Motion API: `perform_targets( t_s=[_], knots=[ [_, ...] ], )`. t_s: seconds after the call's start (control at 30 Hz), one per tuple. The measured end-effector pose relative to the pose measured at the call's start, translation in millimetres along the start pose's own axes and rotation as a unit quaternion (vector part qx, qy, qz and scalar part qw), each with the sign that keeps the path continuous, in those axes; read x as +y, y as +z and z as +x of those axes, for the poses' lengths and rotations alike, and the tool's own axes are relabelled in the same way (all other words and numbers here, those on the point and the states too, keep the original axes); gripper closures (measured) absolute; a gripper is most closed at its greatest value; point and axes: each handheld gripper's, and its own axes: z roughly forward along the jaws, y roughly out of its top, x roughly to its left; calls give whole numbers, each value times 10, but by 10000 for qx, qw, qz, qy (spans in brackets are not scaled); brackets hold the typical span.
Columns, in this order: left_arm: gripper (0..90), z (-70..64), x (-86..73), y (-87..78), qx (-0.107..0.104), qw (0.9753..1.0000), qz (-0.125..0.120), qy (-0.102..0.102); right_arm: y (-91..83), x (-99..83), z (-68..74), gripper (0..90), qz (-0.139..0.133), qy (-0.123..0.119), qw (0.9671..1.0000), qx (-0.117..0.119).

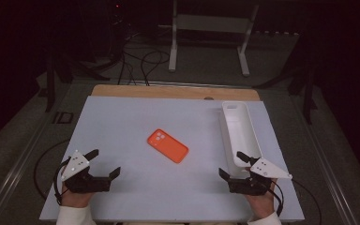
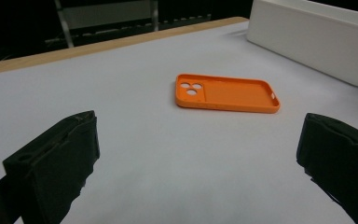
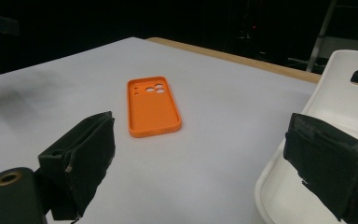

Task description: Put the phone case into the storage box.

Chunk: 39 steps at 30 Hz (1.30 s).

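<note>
Here, nearest the person, the left gripper [image 1: 102, 165] and the right gripper [image 1: 233, 165] rest low at the front edge of the table [image 1: 122, 122], both with jaws spread wide and holding nothing. Farther in, at mid-table, lies the orange phone case [image 1: 168, 145], flat and open side up, well apart from both grippers. Its long axis runs diagonally, camera-hole end toward the far left, plain end toward the near right. A clean pickup likely means closing across the short width, on the thin side walls, not along the length. Beyond the right gripper, the white tray [image 1: 240, 131] runs front to back along the right edge.
</note>
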Motion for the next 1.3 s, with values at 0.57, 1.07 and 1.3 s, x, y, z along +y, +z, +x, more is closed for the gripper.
perform_targets(
  t_s=[0.57, 1.07, 1.3],
  knots=[
    [0, -3, -20, 7, 54, 10000, -1, 11, -5, -7, -9, 88, -24, 0, 10000, -45],
    [0, -79, 55, 42, -9, 10000, 38, 80, 19, -8, -5, 88, -13, 42, 10000, -43],
    [0, -125, 121, 87, -66, 9999, 59, 107, 18, -2, -11, 88, -30, 55, 10000, -74]
  ],
)
